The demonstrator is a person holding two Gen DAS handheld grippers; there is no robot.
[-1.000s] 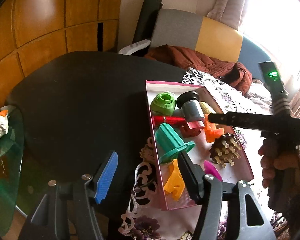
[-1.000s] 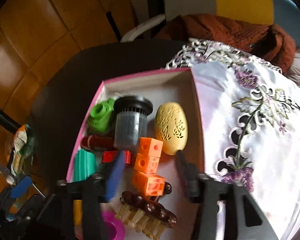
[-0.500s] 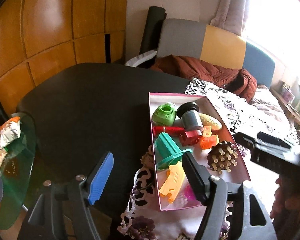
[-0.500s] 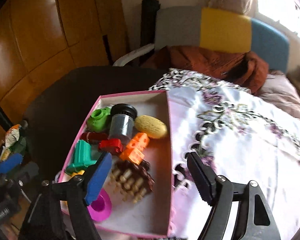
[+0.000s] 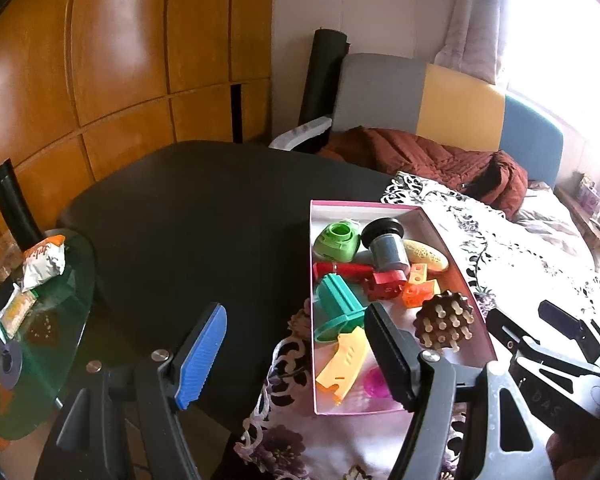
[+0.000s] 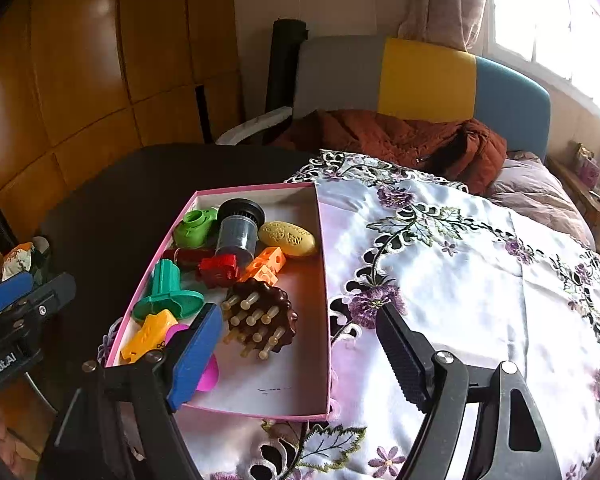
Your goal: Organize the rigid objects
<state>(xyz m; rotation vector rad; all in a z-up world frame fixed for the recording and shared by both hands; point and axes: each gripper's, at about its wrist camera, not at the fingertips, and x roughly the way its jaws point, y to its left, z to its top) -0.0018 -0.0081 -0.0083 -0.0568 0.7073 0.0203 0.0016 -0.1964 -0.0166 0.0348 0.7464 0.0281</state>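
Note:
A pink-rimmed box (image 5: 444,236) (image 6: 323,280) sits on a white embroidered cloth (image 6: 460,280). It holds several rigid items: a green cap (image 6: 194,227), a grey jar with a black lid (image 6: 238,228), a yellow oval (image 6: 292,239), orange cubes (image 6: 266,262), a red block (image 6: 219,270), a teal piece (image 6: 166,292), a brown spiked massager (image 6: 260,314), a yellow-orange piece (image 5: 342,362) and a magenta cup (image 6: 208,372). My left gripper (image 5: 296,356) is open and empty, near the box's front left. My right gripper (image 6: 300,356) is open and empty, above the box's front edge.
The cloth covers the right part of a dark round table (image 5: 188,216). A glass side table (image 5: 40,320) with snack packets stands at the left. A chair (image 6: 420,76) with a rust-brown jacket (image 6: 400,140) is behind. Wood panelling fills the left wall.
Both grippers have pulled back and up from the box. The right gripper was low over the orange cubes and massager, and now sits behind the box's front edge, empty.

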